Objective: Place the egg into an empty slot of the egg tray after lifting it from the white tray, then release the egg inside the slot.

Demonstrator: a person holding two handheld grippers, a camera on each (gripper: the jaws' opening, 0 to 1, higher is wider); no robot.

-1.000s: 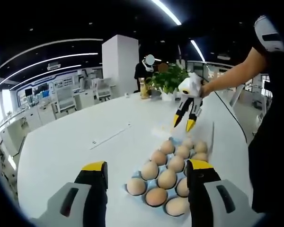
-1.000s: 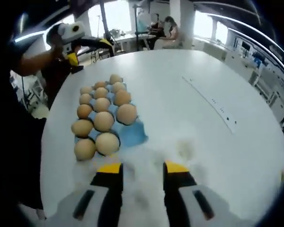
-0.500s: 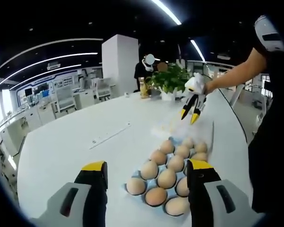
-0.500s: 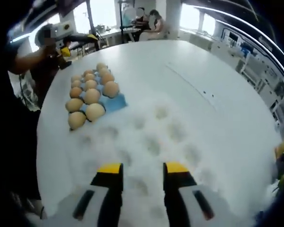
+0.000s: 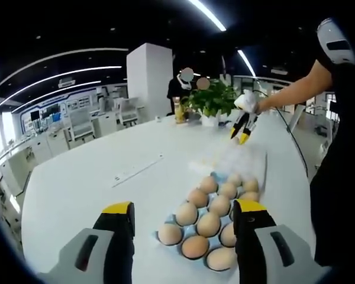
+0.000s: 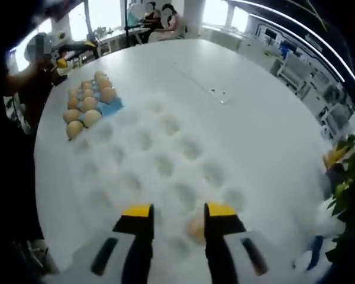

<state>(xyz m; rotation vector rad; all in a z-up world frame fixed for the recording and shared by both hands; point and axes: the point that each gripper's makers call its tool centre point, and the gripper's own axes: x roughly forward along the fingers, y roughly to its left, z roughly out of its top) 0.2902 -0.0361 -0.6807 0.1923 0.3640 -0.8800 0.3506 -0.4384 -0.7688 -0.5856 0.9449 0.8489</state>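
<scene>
Left gripper [image 5: 183, 220] low centre, jaws parted; right gripper [image 5: 243, 125] upper right, on an outstretched arm [image 5: 290, 92].

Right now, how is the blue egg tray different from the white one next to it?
The blue egg tray is crowded with brown eggs, while the white tray shows mostly bare hollows, with one egg near the right gripper. The blue tray looks smaller than the white tray. Both lie flat on the white table.

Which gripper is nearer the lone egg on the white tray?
Right. The right gripper hangs over the egg on the white tray; the left gripper sits back by the blue egg tray.
</scene>
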